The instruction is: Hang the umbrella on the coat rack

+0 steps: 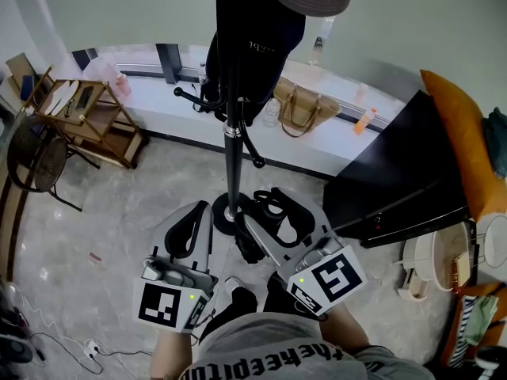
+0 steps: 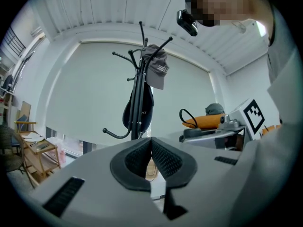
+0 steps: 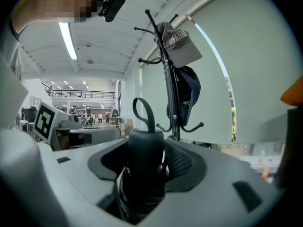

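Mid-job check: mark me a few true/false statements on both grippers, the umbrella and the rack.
1. The right gripper is clamped on the umbrella, with the strap loop standing above the jaws. True.
2. The left gripper is wide open. False: its jaws are together with nothing between them.
3. The umbrella hangs on the coat rack. False: it sits in the right gripper, apart from the rack.
4. A grey cap hangs near the rack's top. True.
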Demonstrator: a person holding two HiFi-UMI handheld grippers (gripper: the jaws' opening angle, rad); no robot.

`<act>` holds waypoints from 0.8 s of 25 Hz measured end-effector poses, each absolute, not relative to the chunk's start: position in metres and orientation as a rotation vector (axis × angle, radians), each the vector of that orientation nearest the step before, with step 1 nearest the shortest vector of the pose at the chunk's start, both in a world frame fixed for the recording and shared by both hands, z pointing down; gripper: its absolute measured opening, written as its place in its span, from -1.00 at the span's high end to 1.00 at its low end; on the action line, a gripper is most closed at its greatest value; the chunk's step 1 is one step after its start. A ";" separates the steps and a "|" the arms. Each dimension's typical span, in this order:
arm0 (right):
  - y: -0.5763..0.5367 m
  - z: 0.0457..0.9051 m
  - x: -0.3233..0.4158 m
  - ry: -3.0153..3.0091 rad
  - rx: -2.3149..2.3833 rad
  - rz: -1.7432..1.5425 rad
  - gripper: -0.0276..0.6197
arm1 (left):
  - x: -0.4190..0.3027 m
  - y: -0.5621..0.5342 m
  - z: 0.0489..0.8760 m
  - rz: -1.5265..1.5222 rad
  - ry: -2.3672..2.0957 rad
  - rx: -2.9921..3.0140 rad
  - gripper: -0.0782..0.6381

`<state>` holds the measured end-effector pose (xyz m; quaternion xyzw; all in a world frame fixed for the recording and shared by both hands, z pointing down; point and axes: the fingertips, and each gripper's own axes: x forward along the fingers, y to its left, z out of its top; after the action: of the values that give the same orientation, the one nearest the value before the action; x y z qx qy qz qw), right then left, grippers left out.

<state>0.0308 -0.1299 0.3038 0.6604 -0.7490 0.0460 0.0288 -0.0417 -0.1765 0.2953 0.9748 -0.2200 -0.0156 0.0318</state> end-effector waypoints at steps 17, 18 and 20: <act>-0.143 0.318 0.046 -2.427 1.834 0.200 0.18 | -0.027 -0.181 0.298 -0.061 -0.887 2.920 0.74; -0.144 0.318 0.047 -2.437 1.818 0.202 0.18 | -0.027 -0.181 0.298 -0.062 -0.904 2.915 0.74; -0.146 0.319 0.050 -2.453 1.786 0.203 0.18 | -0.024 -0.181 0.299 -0.065 -0.938 2.903 0.74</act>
<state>0.0496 -0.1458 0.3192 0.5865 -0.8056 0.0665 0.0503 -0.0245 -0.1811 0.2988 0.9504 -0.3070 -0.0212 0.0453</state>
